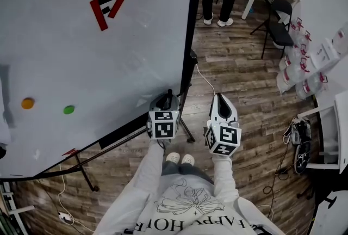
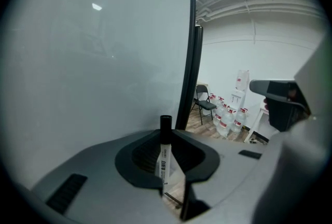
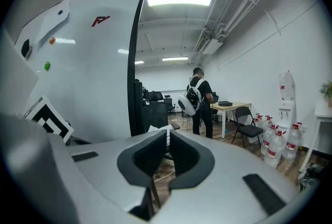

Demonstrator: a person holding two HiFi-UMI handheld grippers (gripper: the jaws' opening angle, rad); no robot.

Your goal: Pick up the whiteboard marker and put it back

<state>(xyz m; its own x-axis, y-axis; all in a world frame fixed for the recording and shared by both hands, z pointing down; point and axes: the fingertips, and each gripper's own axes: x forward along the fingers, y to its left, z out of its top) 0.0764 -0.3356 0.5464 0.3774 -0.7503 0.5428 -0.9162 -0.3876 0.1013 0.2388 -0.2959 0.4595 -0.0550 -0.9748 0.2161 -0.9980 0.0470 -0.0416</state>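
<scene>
The whiteboard marker is clamped upright, cap upward, between the left gripper's jaws, the whiteboard lying just left of them; the right gripper's jaws are closed, empty.

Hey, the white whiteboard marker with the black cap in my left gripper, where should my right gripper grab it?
Probably the black cap end, from above, with the right gripper. The whiteboard marker stands up between the jaws with the left gripper shut on its white barrel, so only the cap sticks out free.
</scene>
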